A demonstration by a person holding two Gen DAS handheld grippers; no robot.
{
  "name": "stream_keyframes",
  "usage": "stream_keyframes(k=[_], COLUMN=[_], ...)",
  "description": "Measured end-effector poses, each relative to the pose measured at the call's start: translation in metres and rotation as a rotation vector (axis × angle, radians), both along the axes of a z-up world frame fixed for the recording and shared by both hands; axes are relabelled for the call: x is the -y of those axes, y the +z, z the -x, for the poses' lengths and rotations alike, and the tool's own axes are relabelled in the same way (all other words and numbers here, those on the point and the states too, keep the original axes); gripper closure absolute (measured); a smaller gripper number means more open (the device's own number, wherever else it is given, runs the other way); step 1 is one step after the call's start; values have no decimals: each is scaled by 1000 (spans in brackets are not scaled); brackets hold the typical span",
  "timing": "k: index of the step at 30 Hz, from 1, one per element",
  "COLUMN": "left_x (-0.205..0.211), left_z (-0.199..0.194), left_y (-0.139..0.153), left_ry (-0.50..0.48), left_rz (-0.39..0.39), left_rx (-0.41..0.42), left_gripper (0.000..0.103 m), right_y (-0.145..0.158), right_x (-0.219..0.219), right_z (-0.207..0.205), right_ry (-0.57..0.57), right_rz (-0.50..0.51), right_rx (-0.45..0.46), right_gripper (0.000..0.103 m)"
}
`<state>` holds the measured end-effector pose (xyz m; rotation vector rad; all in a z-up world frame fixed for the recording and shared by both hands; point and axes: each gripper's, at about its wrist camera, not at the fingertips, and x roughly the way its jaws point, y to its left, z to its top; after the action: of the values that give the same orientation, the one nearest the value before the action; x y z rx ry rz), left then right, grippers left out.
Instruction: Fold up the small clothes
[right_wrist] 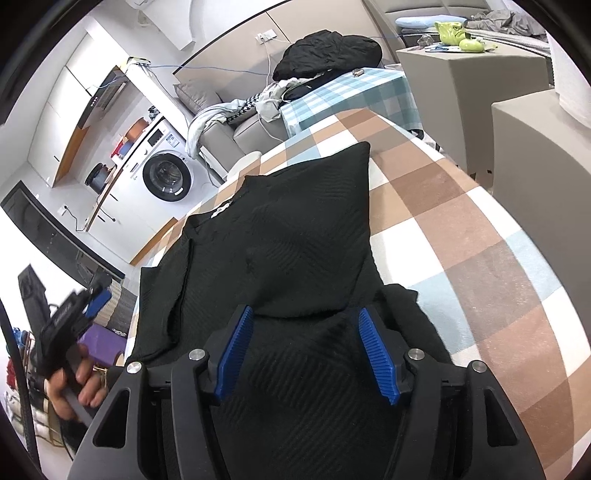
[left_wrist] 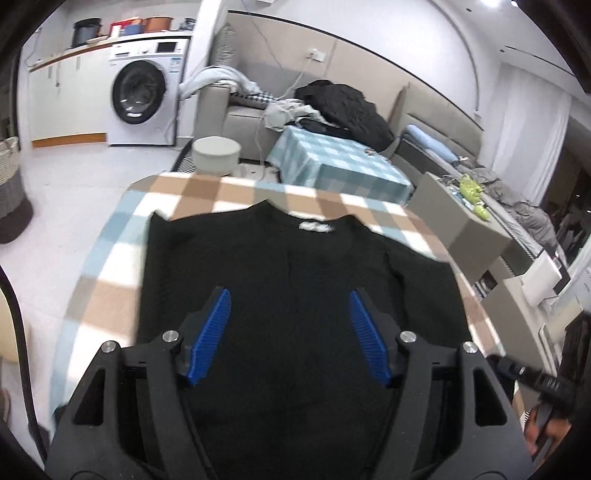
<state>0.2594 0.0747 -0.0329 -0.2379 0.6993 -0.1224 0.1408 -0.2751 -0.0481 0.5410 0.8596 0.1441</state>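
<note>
Black sweater point(left_wrist: 288, 280) on checked table point(left_wrist: 110, 295) — tools apart

- Both views are bright indoor scenes under even white light; a ceiling lamp point(left_wrist: 493, 3) glares at the top edge of the left wrist view.
- Pale squares of the checked tablecloth point(left_wrist: 110, 295) look washed out, nearly pure white.
- The black sweater point(left_wrist: 295, 295) reads as a dark mass with little texture in the left view, which is softly blurred; its knit ribs show sharper in the right view point(right_wrist: 314, 240).
- The hand point(right_wrist: 74, 384) at the left edge of the right view is smeared.
- Fisheye distortion bends walls and table edges, with black corners around each frame.
- Shadows are faint and soft.
</note>
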Motion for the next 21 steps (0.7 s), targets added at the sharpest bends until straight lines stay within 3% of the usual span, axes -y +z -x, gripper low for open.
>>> stream_keyframes(k=[5,9,13,17,21], left_x=[-29,-57,-86,-112,-119], left_z=[70,119,165,201,212], left_y=[-2,-10,-24,-49,-72], left_ry=[89,151,226,287,288], left_rz=[-40,-97,-103,-102,-117], left_rx=[-18,-42,-73,-120,-185], left_gripper=[28,23,23,23,23], right_y=[7,18,15,-10,-29], right_x=[8,18,32,45,42], right_z=[16,36,57,70,79], right_ry=[37,109,164,200,211], right_rz=[34,140,244,204,162], right_rx=[20,42,31,-6,-13], right_gripper=[41,38,33,32,32])
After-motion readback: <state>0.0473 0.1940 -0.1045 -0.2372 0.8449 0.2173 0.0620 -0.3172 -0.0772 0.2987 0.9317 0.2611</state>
